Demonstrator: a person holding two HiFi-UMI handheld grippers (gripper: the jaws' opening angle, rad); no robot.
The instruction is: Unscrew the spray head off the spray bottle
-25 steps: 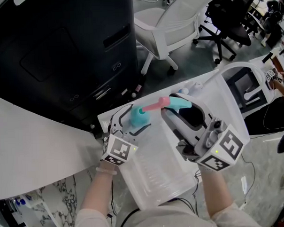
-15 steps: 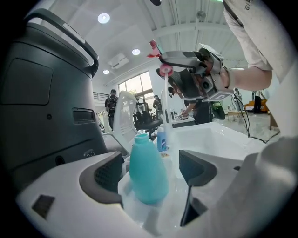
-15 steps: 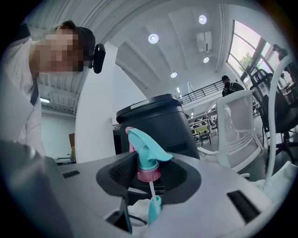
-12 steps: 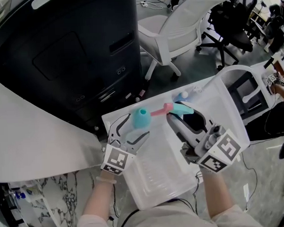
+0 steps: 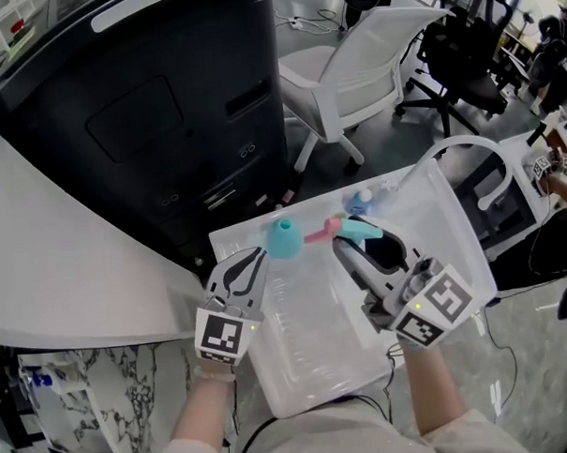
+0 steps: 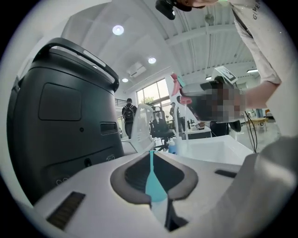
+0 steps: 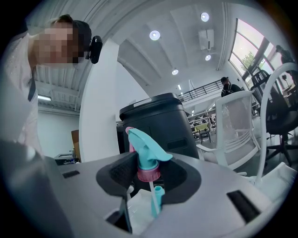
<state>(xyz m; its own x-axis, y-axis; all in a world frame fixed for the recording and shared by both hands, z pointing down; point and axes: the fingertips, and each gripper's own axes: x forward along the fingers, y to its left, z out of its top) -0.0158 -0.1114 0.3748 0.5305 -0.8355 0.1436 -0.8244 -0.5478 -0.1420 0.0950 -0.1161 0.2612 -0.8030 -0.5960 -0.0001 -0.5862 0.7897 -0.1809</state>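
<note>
My right gripper (image 5: pixel 348 237) (image 7: pixel 149 165) is shut on the teal spray head (image 5: pixel 361 229) (image 7: pixel 146 148), its pads at the pink collar (image 7: pixel 148 175). A thin tube (image 7: pixel 150 197) hangs from that collar beside a teal open neck (image 7: pixel 158 191). In the head view a pink part (image 5: pixel 319 232) reaches left toward the teal bottle (image 5: pixel 282 238); whether they are joined I cannot tell. My left gripper (image 5: pixel 256 258) (image 6: pixel 151 154) sits just left of the bottle, its jaws closing and nearly together. Only a teal sliver (image 6: pixel 152 183) shows through the slit, and nothing is gripped.
Both grippers hover over a clear white plastic tub (image 5: pixel 305 398). A big black case (image 5: pixel 167 132) stands behind it, with a white chair (image 5: pixel 370 57) and black office chairs (image 5: pixel 468 44) beyond. A white curved tabletop (image 5: pixel 61 277) lies at left. A small blue-capped bottle (image 5: pixel 360 201) sits at the tub's far edge.
The left gripper has let go of the teal bottle, drawn back toward me and closed its jaws. The right gripper still holds the spray head in about the same place.
</note>
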